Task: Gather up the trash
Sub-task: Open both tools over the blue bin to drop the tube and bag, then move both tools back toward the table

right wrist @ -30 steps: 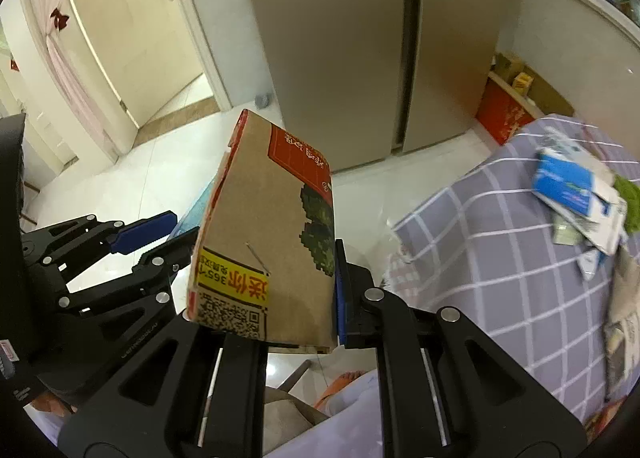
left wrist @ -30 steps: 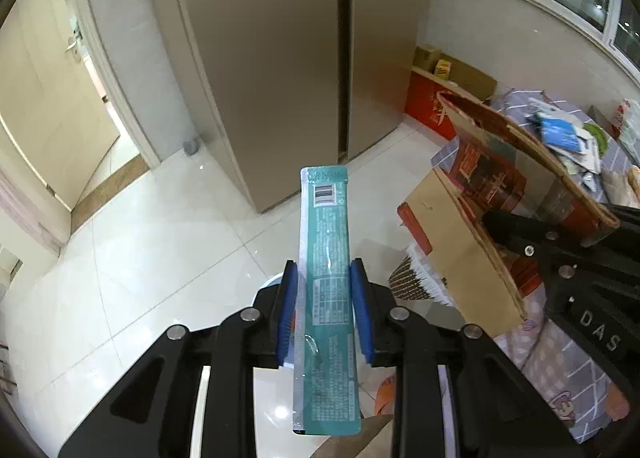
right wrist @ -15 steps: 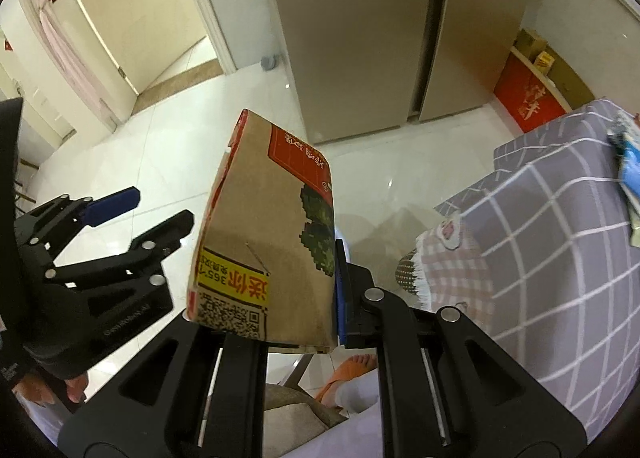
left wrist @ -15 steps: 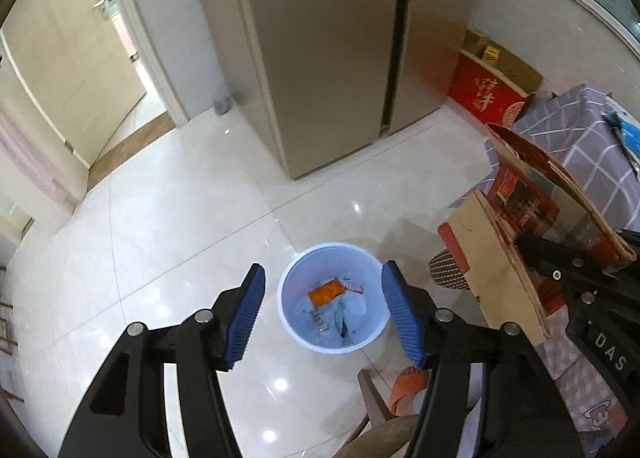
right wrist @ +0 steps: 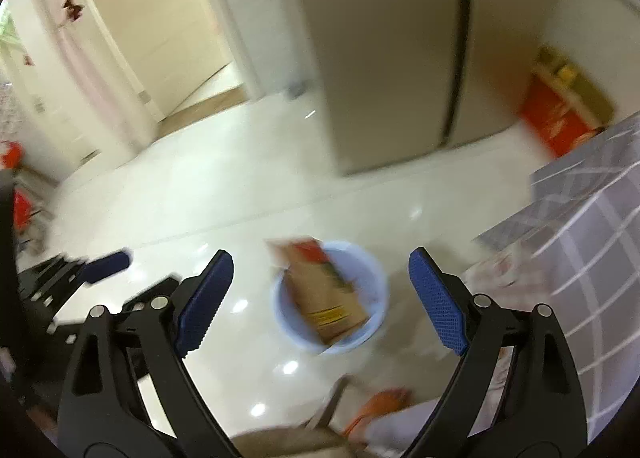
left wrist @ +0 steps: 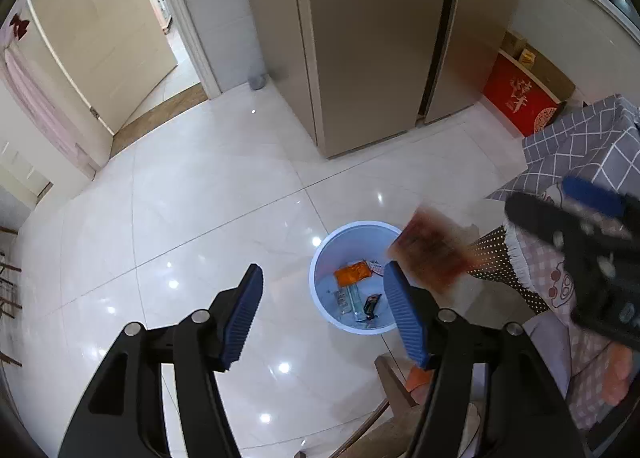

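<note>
A light blue bin (left wrist: 320, 254) stands on the white tiled floor below both grippers. In it lie an orange wrapper (left wrist: 352, 273) and a long teal wrapper (left wrist: 351, 298). My left gripper (left wrist: 324, 314) hangs over the bin's left side, its jaws opening with nothing between them. My right gripper (right wrist: 320, 298) is also opening. The brown cardboard box (right wrist: 324, 290) is free of its pads and drops, blurred, into the bin (right wrist: 376, 278). In the left wrist view the box (left wrist: 432, 254) is a blur at the bin's right rim.
A tall beige fridge (left wrist: 380, 38) stands behind the bin, with an open doorway (left wrist: 160, 26) to its left. A table with a grey checked cloth (left wrist: 592, 146) is at the right, a red box (left wrist: 516, 98) beyond it. A wooden chair edge (left wrist: 392, 374) lies near the bin.
The left gripper opened and the teal wrapper went from its jaws into the bin. The right gripper opened and let go of the cardboard box, which is falling. Both grippers tipped down over the bin.
</note>
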A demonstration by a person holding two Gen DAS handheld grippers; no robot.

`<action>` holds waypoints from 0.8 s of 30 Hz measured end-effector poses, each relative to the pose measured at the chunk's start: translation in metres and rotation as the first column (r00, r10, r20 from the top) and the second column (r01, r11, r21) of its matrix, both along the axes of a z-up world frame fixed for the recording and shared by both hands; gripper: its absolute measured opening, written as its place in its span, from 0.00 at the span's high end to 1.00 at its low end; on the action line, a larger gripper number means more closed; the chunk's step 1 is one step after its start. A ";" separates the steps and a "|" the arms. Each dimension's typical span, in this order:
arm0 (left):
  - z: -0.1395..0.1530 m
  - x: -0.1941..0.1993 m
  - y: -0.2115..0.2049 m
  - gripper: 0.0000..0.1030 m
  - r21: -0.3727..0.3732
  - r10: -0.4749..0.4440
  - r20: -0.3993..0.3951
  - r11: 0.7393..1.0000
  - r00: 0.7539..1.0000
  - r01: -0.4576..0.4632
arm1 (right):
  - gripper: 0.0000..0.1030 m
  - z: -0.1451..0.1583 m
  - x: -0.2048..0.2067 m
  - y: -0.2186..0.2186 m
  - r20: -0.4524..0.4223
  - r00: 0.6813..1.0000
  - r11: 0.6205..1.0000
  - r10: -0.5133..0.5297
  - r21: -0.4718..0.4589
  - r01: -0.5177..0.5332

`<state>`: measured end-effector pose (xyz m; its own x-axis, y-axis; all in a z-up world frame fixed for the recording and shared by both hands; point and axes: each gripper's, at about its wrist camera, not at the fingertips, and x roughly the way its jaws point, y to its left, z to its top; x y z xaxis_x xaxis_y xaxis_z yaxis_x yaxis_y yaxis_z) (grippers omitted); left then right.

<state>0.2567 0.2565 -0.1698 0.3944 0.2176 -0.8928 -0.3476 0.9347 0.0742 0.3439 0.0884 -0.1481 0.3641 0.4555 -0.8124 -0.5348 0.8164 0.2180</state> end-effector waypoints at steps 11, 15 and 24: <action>0.004 -0.012 0.000 0.38 -0.007 0.028 0.016 1.000 0.999 -0.028 | 0.15 0.001 -0.018 -0.009 -0.010 1.000 0.998 0.021 -0.050 -0.021; 0.008 -0.016 -0.003 0.36 0.001 0.028 0.028 1.000 0.999 -0.028 | 0.15 0.003 -0.025 -0.012 -0.009 1.000 0.999 0.017 -0.048 -0.017; 0.033 -0.025 -0.021 0.35 0.016 0.017 0.089 1.000 0.996 -0.018 | 0.15 0.027 -0.042 -0.033 0.037 0.999 1.000 0.010 -0.012 -0.010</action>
